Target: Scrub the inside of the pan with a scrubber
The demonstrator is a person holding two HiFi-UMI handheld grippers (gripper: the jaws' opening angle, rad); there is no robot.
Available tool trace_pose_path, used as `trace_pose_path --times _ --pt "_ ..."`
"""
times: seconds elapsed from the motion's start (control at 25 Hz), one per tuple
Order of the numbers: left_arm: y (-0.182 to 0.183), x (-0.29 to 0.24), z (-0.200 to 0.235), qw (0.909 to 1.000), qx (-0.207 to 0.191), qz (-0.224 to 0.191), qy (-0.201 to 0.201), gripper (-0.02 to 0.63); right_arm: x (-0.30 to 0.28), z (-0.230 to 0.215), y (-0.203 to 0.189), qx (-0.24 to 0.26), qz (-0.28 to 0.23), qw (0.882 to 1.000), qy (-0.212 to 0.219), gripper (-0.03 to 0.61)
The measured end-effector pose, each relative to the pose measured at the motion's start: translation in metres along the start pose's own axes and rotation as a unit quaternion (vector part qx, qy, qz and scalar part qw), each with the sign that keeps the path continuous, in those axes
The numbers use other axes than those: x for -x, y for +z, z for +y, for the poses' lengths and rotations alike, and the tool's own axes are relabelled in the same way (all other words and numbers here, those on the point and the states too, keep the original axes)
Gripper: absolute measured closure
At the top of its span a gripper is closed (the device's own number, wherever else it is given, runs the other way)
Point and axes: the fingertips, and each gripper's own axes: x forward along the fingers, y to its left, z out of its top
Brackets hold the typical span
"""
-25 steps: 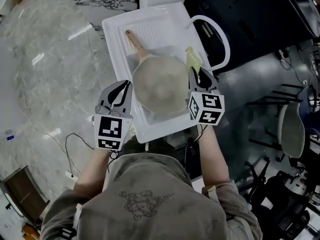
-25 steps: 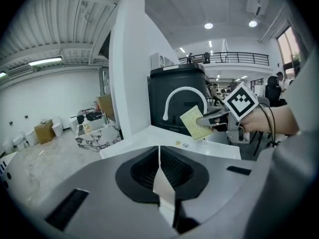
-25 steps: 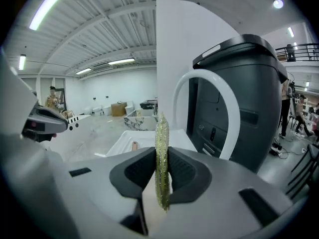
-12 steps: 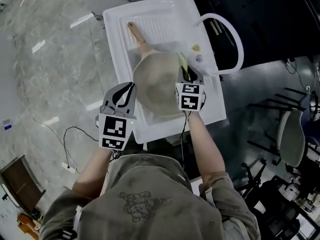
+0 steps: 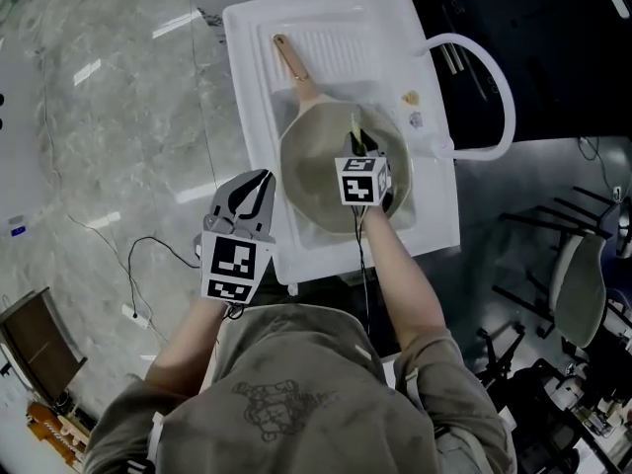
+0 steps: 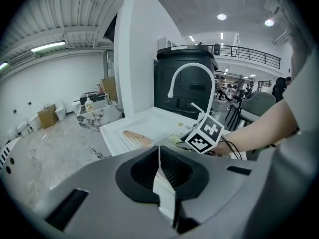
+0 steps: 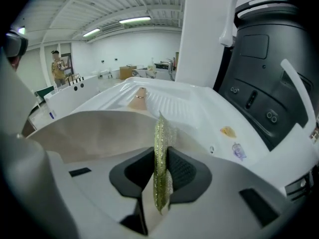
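A beige pan (image 5: 321, 171) with a wooden handle (image 5: 289, 57) lies in the white sink (image 5: 253, 87). My right gripper (image 5: 361, 152) hovers over the pan's right half, shut on a thin yellow-green scrubber (image 7: 159, 156) that stands on edge between the jaws. Its tip (image 5: 355, 126) pokes out over the pan. In the right gripper view the pan's inside (image 7: 94, 131) spreads to the left of the scrubber. My left gripper (image 5: 249, 197) is shut and empty, outside the sink's left rim over the marble counter. The left gripper view shows the pan handle (image 6: 137, 136) and the right gripper's marker cube (image 6: 205, 134).
A white curved faucet (image 5: 484, 77) arches over the sink's right side. A ribbed drainboard (image 5: 331, 42) lies at the far end. A yellow scrap (image 5: 411, 97) lies on the right rim. A cable (image 5: 148, 255) trails on the marble counter (image 5: 109, 136). Chairs (image 5: 583, 294) stand at right.
My right gripper has moved left from the sink's right rim to above the pan's inside, carrying the scrubber. The left gripper has stayed beside the sink. The head view shifted.
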Motion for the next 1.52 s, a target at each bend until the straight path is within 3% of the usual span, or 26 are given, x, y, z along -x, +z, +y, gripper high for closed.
trace_pose_path --times 0.36,0.76,0.88,1.08,1.24,1.52 --pt "-0.016 0.007 0.017 0.9999 0.005 0.012 0.01 0.592 -0.018 0.069 0.001 0.032 0.016 0.994 0.104 0.492" --pt "-0.024 0.008 0.023 0.9999 0.01 0.011 0.002 0.592 0.005 0.122 0.006 0.099 0.018 0.966 0.239 0.492" --pt "-0.023 0.008 0.022 0.9999 0.01 0.009 -0.001 0.592 0.022 0.134 0.003 0.111 0.023 0.948 0.298 0.493" --pt "-0.023 0.005 0.019 0.9999 0.009 0.009 -0.007 0.592 0.058 0.156 -0.006 0.13 0.035 0.906 0.402 0.493" --pt "-0.024 0.002 0.014 0.9999 0.001 0.01 -0.008 0.592 0.083 0.159 -0.021 0.13 0.08 0.879 0.452 0.494" --pt "-0.021 0.0 0.009 0.9999 0.0 0.009 -0.013 0.592 0.131 0.154 -0.051 0.141 0.153 0.822 0.53 0.497"
